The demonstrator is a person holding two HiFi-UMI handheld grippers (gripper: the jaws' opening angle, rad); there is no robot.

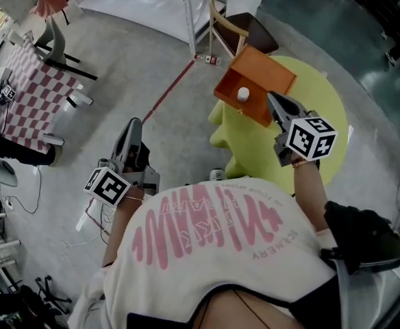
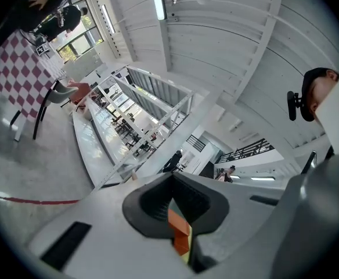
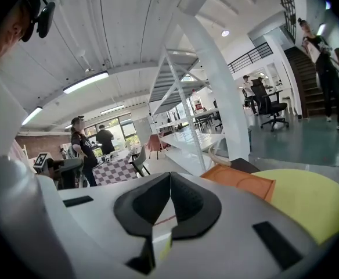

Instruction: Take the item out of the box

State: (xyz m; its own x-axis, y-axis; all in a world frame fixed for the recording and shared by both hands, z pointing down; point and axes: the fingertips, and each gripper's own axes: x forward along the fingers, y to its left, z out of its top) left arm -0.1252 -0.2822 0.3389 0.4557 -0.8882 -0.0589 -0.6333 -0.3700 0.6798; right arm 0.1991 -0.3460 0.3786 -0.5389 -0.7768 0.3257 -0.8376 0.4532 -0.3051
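Observation:
An orange open box [image 1: 255, 81] stands tilted on the far part of a round yellow-green table [image 1: 323, 101]. A small white item [image 1: 243, 94] lies inside it. My right gripper [image 1: 271, 98] is shut and empty, its tips just right of the box's near side. In the right gripper view the box [image 3: 239, 182] shows right of the closed gripper [image 3: 170, 179]. My left gripper [image 1: 134, 123] hangs over the floor left of the table, shut with nothing held. In the left gripper view the gripper's [image 2: 171, 182] pads meet, and a sliver of the orange box [image 2: 180, 234] shows behind them.
A wooden chair [image 1: 234, 26] stands behind the table, with a white shelving rack [image 1: 166, 5] beyond it. A red line [image 1: 169, 91] crosses the concrete floor. At far left is a checkered table [image 1: 32, 91] with chairs. People stand in the distance.

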